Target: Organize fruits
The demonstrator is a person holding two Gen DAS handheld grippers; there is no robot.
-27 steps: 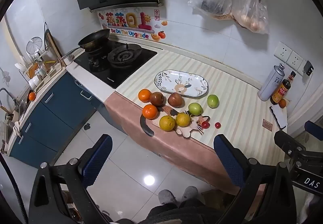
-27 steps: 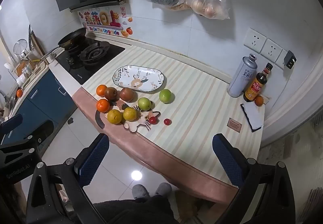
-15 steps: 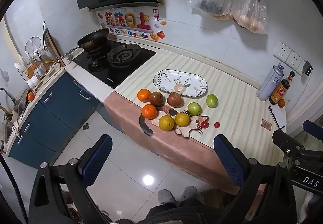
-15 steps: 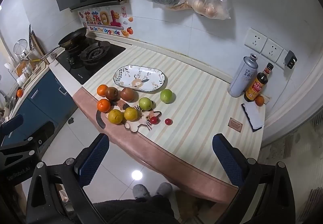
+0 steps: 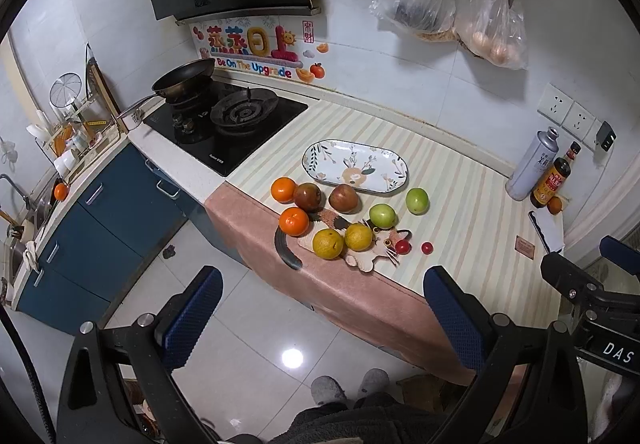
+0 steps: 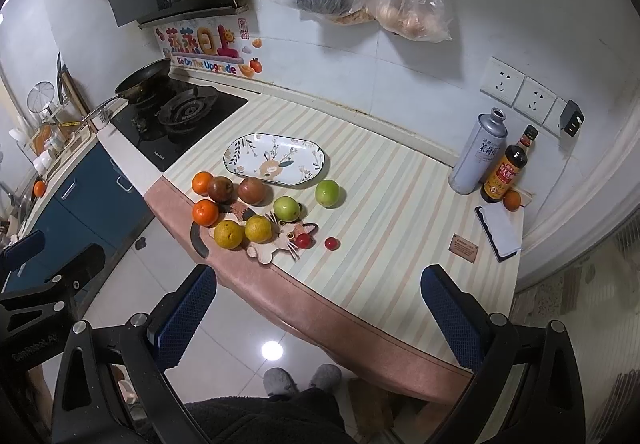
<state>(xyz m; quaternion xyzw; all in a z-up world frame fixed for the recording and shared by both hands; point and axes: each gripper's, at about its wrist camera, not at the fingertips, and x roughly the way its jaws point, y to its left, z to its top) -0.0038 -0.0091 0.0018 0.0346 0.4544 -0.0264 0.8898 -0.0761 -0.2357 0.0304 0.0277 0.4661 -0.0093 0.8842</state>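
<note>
On the striped counter lies an oval flowered plate [image 5: 355,165] [image 6: 274,158], bare. In front of it sit two oranges [image 5: 283,189] [image 6: 205,212], two dark red fruits [image 5: 343,198] [image 6: 251,190], two green fruits [image 5: 417,200] [image 6: 327,193], two yellow citrus [image 5: 328,243] [image 6: 228,234] and two small red tomatoes [image 5: 427,247] [image 6: 331,243], some resting on a cat-shaped mat [image 5: 366,248] [image 6: 280,238]. My left gripper [image 5: 320,308] and right gripper [image 6: 316,308] hang well back from the counter, above the floor, both open and holding nothing.
A gas hob with a frying pan [image 5: 184,77] is at the left. A grey can [image 6: 478,151], a sauce bottle [image 6: 505,171] and a small orange [image 6: 512,199] stand at the back right. Plastic bags [image 5: 452,7] hang on the wall. The person's slippers [image 6: 300,378] show below.
</note>
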